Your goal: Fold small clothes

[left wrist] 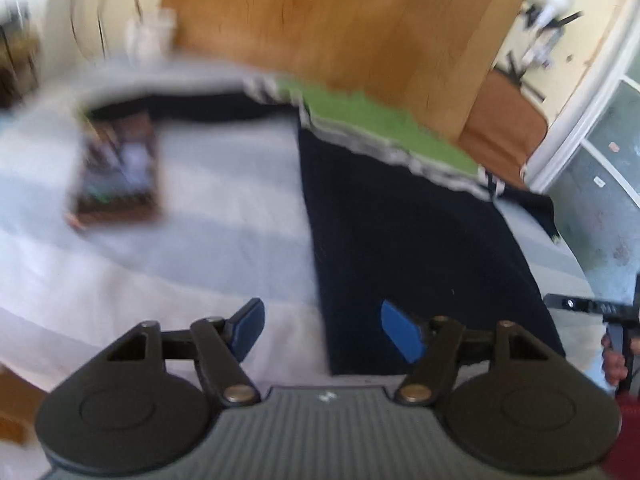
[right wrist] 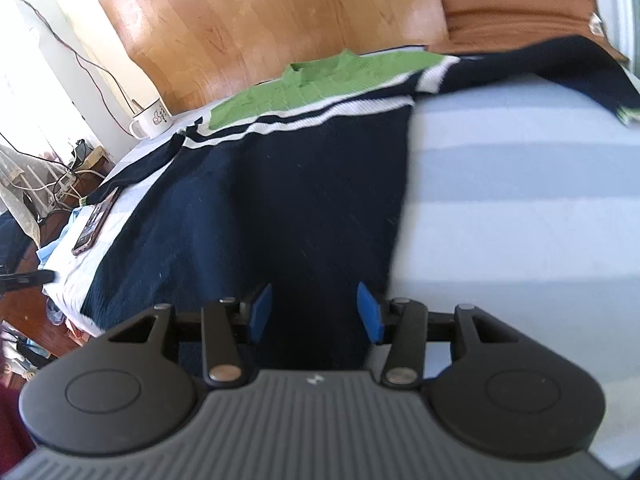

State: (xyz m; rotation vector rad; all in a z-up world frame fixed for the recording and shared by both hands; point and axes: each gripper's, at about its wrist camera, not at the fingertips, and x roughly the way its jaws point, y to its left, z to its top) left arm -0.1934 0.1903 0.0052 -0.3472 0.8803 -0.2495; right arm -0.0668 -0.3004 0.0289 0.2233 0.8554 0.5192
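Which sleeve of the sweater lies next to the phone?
The sleeve on the mug side of the sweater: its green-trimmed cuff ends right by the phone. The other sleeve stretches toward the brown pillow, far from it.

My bed (right wrist: pixel 520 184) wears a sheet in pale blue and white stripes. On it lies a sweater (right wrist: pixel 280 200), navy with a green top, spread flat with sleeves out. A phone (right wrist: pixel 96 222) rests beside it, and a mug (right wrist: pixel 152 122) stands near the headboard (right wrist: pixel 260 20).
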